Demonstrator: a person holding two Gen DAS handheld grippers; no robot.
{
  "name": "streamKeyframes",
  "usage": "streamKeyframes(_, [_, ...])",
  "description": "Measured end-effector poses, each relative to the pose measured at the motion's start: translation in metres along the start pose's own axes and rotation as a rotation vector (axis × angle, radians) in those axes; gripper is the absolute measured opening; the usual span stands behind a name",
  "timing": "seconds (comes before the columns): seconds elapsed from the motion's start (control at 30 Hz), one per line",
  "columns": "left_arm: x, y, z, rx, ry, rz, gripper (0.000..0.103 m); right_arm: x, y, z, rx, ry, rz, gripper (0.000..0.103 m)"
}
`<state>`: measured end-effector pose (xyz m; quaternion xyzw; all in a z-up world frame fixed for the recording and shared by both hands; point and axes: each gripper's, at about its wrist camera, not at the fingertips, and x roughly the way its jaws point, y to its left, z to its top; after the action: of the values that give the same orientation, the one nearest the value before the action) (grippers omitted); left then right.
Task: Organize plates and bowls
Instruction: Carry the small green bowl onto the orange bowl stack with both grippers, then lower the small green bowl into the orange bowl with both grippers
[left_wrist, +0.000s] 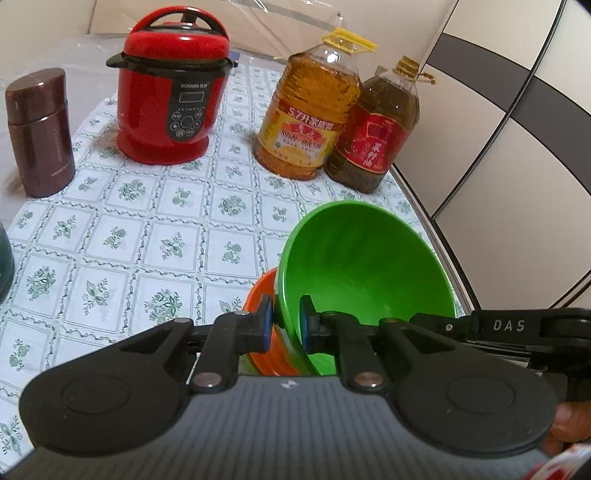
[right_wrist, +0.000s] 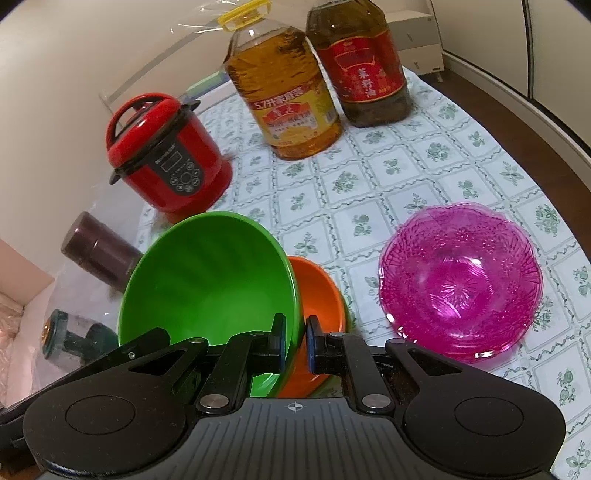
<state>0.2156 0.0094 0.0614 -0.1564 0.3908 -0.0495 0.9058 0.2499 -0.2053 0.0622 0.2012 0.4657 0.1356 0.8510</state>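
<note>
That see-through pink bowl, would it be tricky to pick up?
Probably light: the pink bowl looks like thin, clear plastic. Its glossy, scalloped rim may slip between flat gripper pads. It sits wide and low on the tablecloth, so it should slide rather than tip.

Open bench (left_wrist: 147, 236) ahead-left of left claw (left_wrist: 284, 323), passable up to cooker (left_wrist: 171, 88) and flask (left_wrist: 38, 133). Two oil jugs, yellow (left_wrist: 308, 114) and dark (left_wrist: 375, 129), block far ahead. Bench edge close on right. Ahead-right of right claw (right_wrist: 295, 341), pink bowl (right_wrist: 460, 278) stands in way; free strip between it and jugs.
</note>
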Motion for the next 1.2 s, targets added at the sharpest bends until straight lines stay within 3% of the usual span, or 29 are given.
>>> streamKeyframes(0.6, [0.044, 0.015, -0.009, -0.021, 0.060, 0.013, 0.012, 0.041, -0.005, -0.003, -0.063, 0.040, -0.071, 0.011])
streamKeyframes(1.2, [0.055, 0.019, -0.015, 0.022, 0.055, 0.039, 0.012, 0.055, 0.010, -0.013, -0.170, 0.022, -0.131, 0.011])
